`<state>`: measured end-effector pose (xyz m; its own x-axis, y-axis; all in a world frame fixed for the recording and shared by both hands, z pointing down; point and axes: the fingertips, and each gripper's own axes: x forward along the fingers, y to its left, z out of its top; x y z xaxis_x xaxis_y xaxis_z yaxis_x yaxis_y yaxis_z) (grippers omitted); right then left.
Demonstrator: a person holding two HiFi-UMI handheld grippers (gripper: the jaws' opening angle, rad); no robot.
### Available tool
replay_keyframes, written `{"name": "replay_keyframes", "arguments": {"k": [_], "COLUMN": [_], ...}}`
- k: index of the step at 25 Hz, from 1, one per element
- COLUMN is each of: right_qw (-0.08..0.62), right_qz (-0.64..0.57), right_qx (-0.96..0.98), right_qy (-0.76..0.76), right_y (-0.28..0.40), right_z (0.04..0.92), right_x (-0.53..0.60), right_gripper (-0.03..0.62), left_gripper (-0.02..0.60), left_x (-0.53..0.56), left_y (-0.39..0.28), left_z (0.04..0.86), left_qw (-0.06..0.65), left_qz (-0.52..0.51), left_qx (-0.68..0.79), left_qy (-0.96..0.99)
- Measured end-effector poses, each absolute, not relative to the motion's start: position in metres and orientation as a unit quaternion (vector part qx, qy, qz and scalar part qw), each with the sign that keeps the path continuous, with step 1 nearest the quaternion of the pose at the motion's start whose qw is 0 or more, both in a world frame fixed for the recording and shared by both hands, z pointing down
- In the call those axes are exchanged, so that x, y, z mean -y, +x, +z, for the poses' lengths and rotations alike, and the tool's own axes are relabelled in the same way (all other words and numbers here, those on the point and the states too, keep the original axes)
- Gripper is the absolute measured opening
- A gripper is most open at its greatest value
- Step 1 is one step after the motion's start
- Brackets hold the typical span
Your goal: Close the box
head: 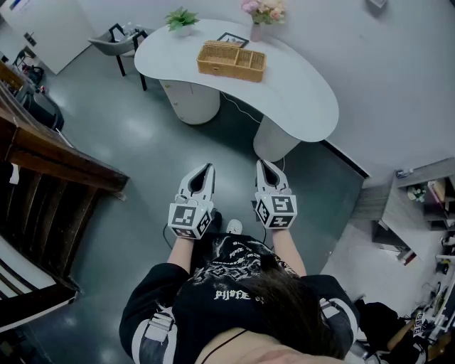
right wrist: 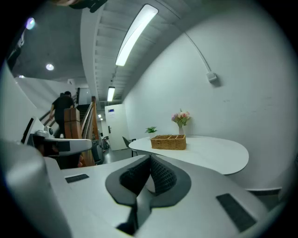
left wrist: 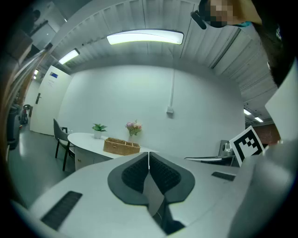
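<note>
Both the left gripper and the right gripper are clenched on nothing, so first walk to the wicker box on the white table (it stands well apart from the 2 tools), then open them.

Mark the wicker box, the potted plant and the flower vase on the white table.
wicker box (head: 229, 70), head view, front wall.
potted plant (head: 182, 17), head view, green leaves.
flower vase (head: 256, 32), head view, vase body below the blooms.
</note>
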<state>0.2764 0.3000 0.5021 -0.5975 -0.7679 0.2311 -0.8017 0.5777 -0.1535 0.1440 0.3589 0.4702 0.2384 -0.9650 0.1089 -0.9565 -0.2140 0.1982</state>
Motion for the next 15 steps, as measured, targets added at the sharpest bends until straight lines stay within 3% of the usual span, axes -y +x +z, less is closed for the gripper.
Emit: {"name": "replay_keyframes", "arguments": {"k": [15], "right_qw": [0.053], "right_qz": [0.116], "right_qx": [0.880], "right_qy": [0.457], "right_y": [0.242], "right_z": [0.488], "right_x": [-0.275], "right_gripper": [0.025], "left_gripper": [0.028], "left_x": [-0.328], "left_y": [0.098], "left_z": [0.473], "left_qw": [0.127], "left_qz": [-0.041], "left_qx": [0.616], "left_qy": [0.777]}}
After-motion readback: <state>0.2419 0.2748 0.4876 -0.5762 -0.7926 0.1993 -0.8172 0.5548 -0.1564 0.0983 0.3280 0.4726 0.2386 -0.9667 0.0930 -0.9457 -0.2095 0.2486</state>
